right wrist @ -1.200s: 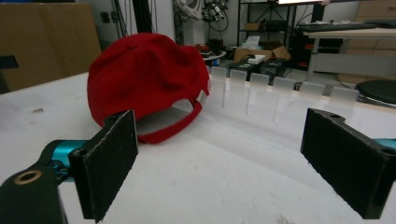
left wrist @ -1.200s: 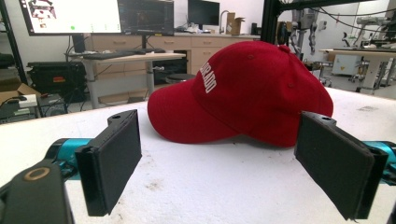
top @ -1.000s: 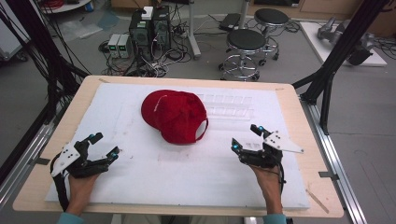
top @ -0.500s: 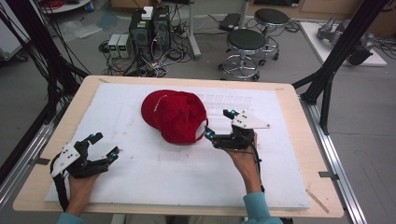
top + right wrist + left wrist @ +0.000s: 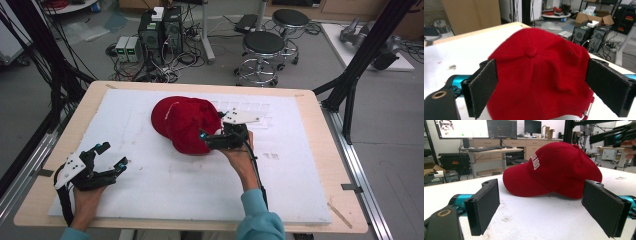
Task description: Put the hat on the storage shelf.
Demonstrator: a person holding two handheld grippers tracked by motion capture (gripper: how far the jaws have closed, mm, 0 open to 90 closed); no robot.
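Stools (image 5: 274,44) behind red cap (image 5: 182,122)

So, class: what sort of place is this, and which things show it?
Probably a lab or workshop: computer towers with tangled cables on the floor, monitors on desks, and rolling stools behind the table.

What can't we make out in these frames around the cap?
- Cap lettering: left gripper view, first letters curve out of sight round the crown.
- Cap's back edge: high view, right gripper covers it, so contact can't be judged.
- Strap buckle: right gripper view, cut off by the bottom edge.
- Left gripper pads: high view, too small to read.
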